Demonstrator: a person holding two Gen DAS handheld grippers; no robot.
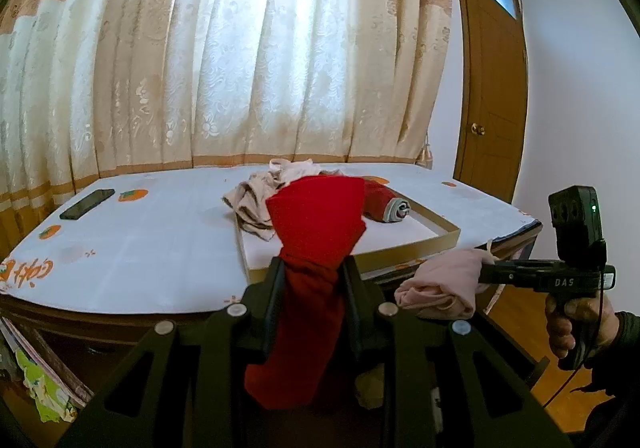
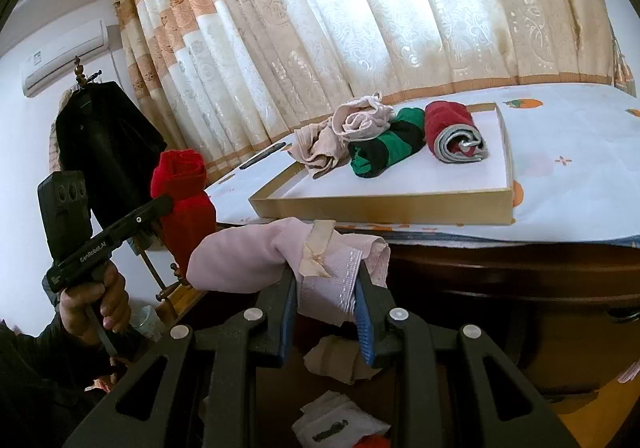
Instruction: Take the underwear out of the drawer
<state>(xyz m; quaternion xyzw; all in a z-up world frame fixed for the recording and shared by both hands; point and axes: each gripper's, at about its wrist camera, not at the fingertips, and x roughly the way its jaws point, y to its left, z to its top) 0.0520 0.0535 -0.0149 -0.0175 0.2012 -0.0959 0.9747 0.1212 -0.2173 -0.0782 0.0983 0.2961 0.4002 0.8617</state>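
hiding most of the tray (image 1: 420,246): red underwear (image 1: 316,232) in left claw (image 1: 312,268).

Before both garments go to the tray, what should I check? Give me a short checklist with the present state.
1. Left gripper shut on red garment: ok.
2. Right gripper shut on pink garment: ok.
3. Free space in tray: ok, front part bare.
4. Both garments clear of the drawer: cannot tell.
5. Phone away from tray: ok.

red underwear (image 1: 316,224), pale pink underwear (image 2: 256,256), green-and-black striped roll (image 2: 384,146), cream floral curtain (image 1: 240,60)
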